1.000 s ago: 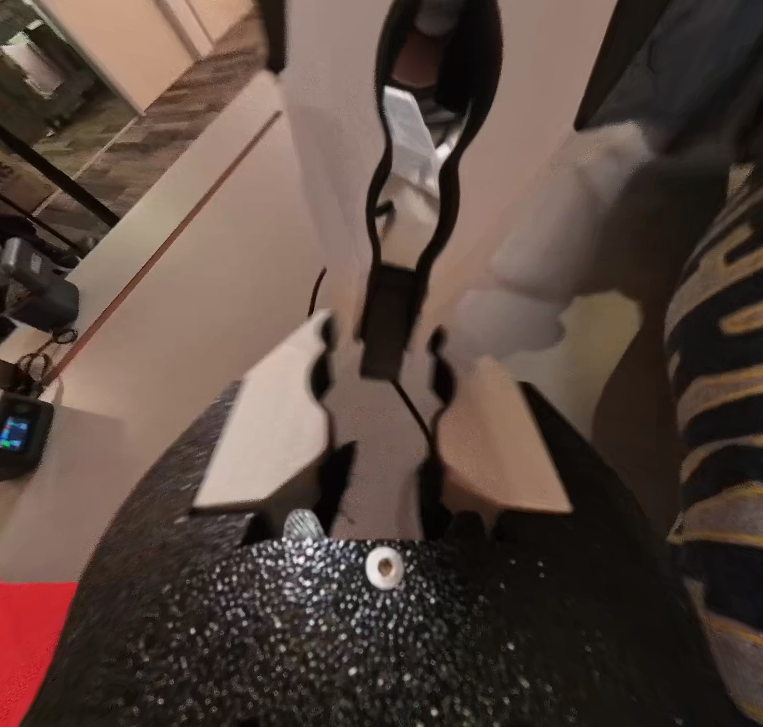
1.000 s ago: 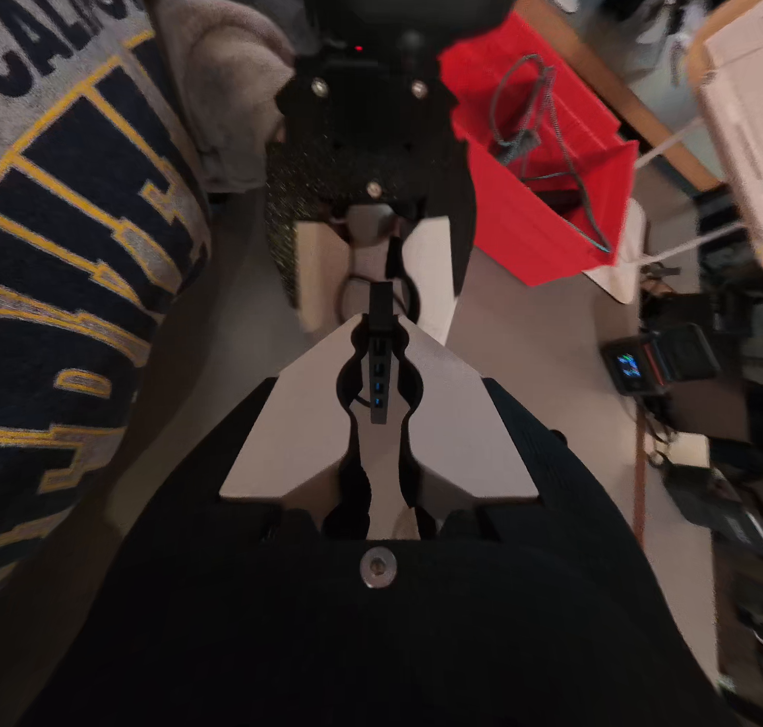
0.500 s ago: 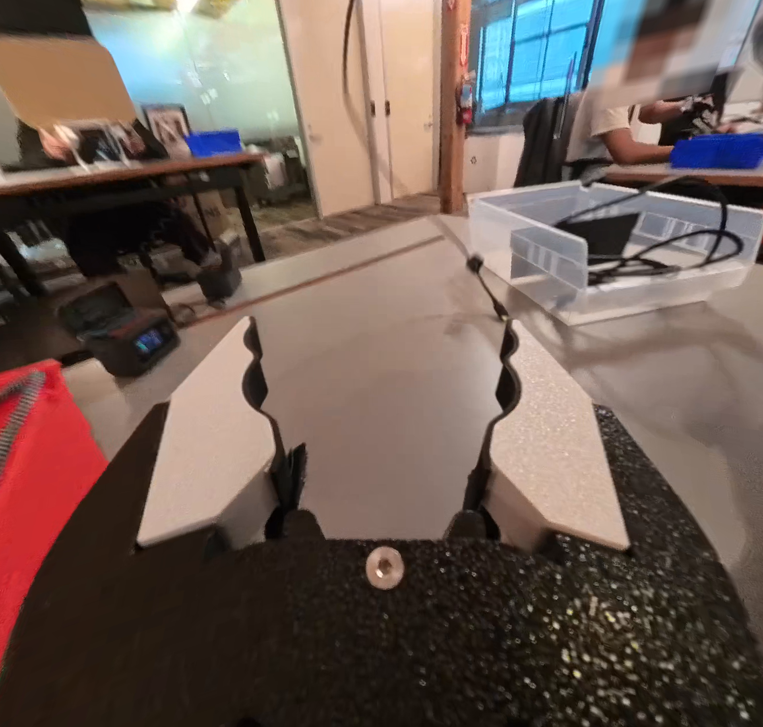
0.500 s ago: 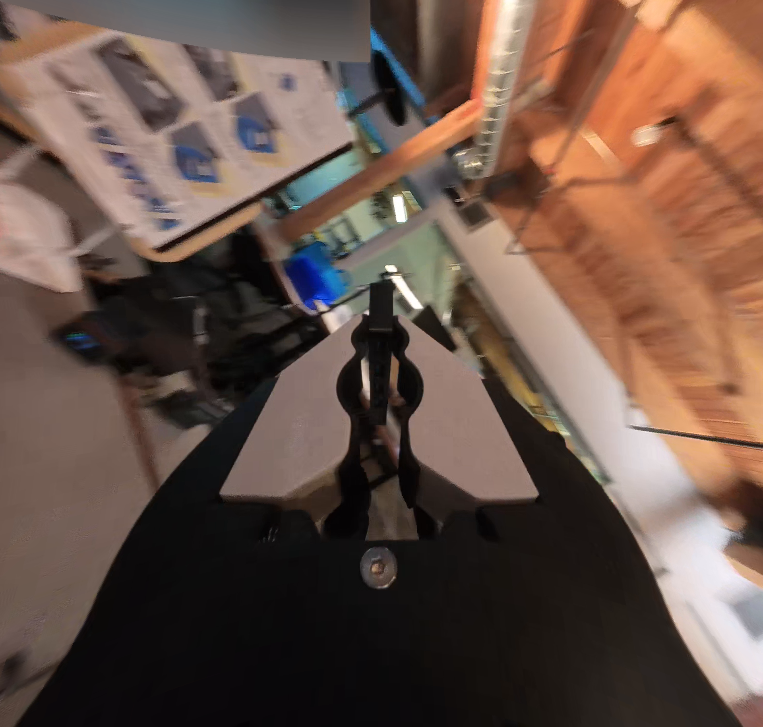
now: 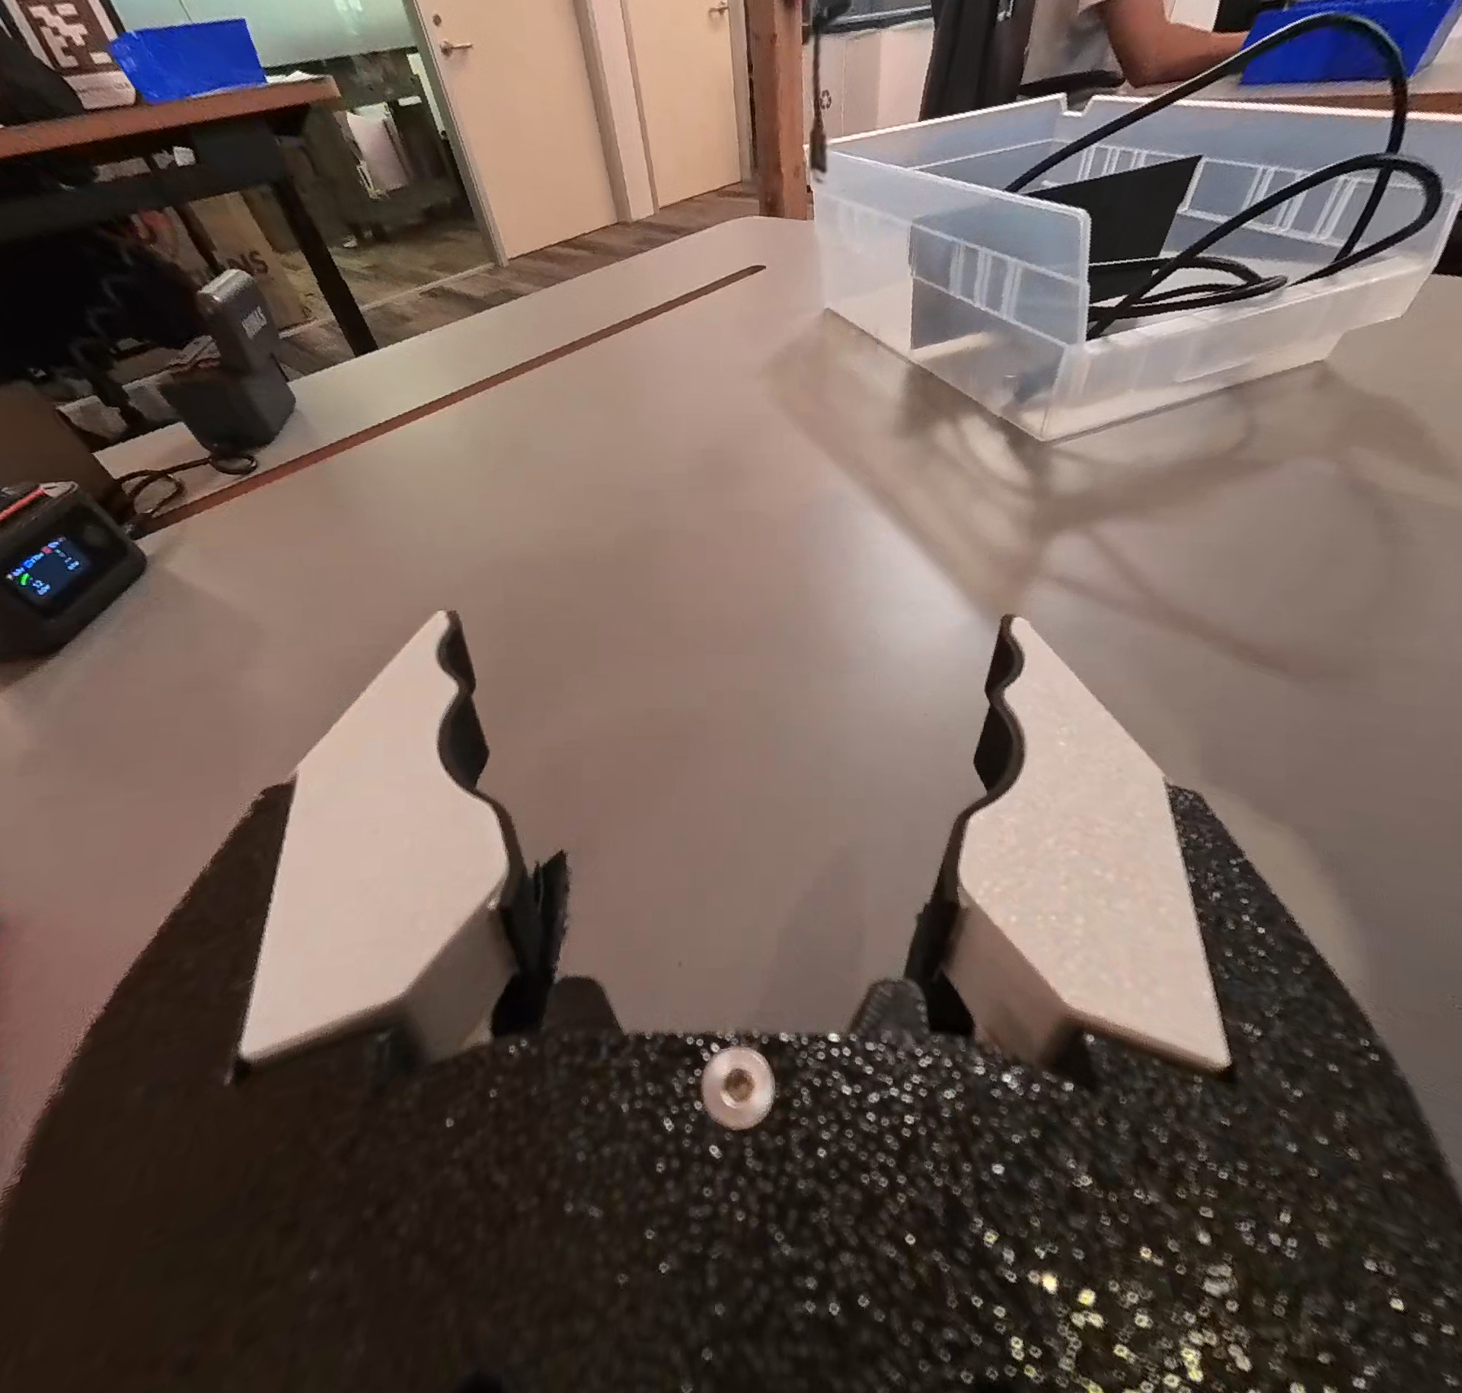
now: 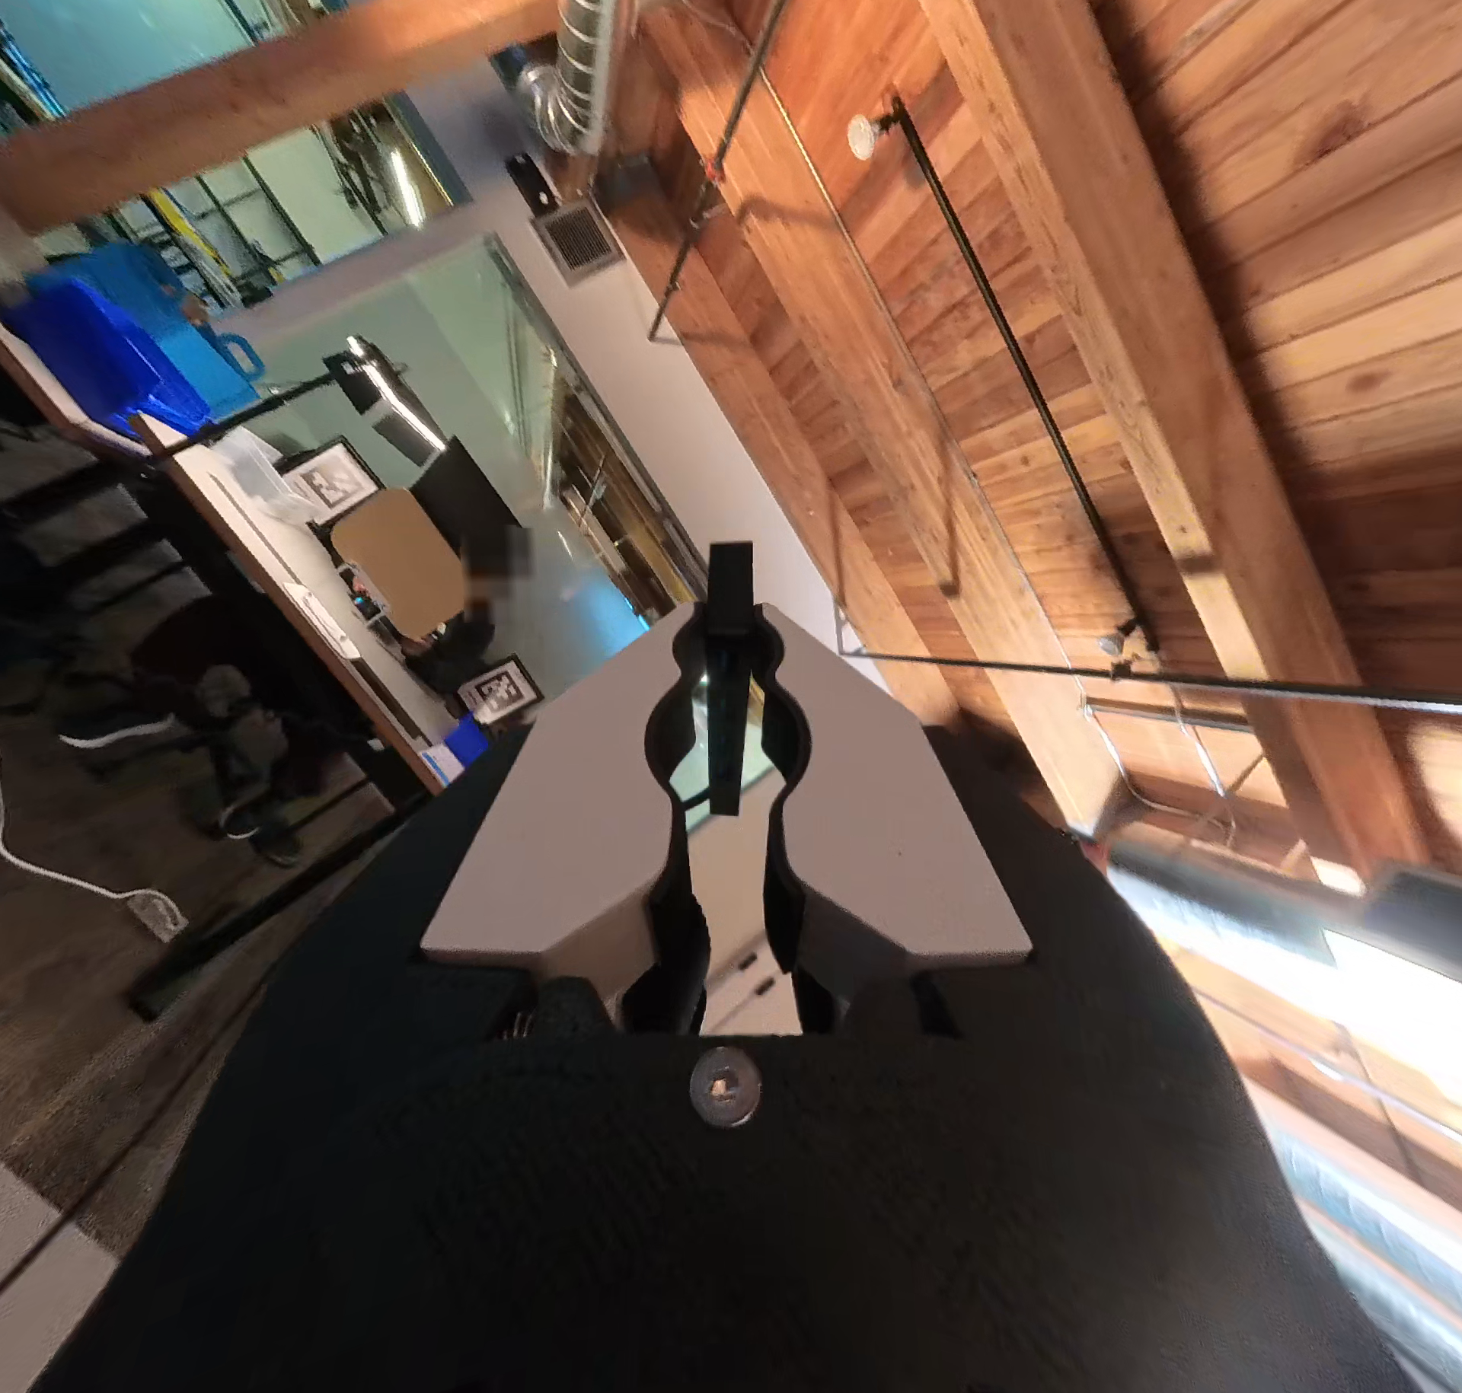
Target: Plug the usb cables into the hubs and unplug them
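My left gripper (image 5: 726, 627) is open and empty, low over the grey table (image 5: 672, 485). A clear plastic bin (image 5: 1107, 248) with black cables (image 5: 1266, 248) in it stands at the far right of the table. My right gripper (image 6: 729, 615) is shut on a slim black USB hub (image 6: 728, 691) and is tilted up toward the wooden ceiling. The hub stands on edge between the fingertips, its end sticking out past them. No cable is plugged into the hub's visible end.
A small black device with a lit screen (image 5: 55, 572) and a grey power unit (image 5: 237, 374) sit at the table's left edge. A person sits at a desk behind the bin (image 5: 1107, 10). The right wrist view shows beams, a duct and other desks. My hands' fingertips stand some 65 cm from each other.
My left gripper has opened wide, let go of the plug and turned to face the table and bin. My right gripper has swung up toward the ceiling, still holding the hub.
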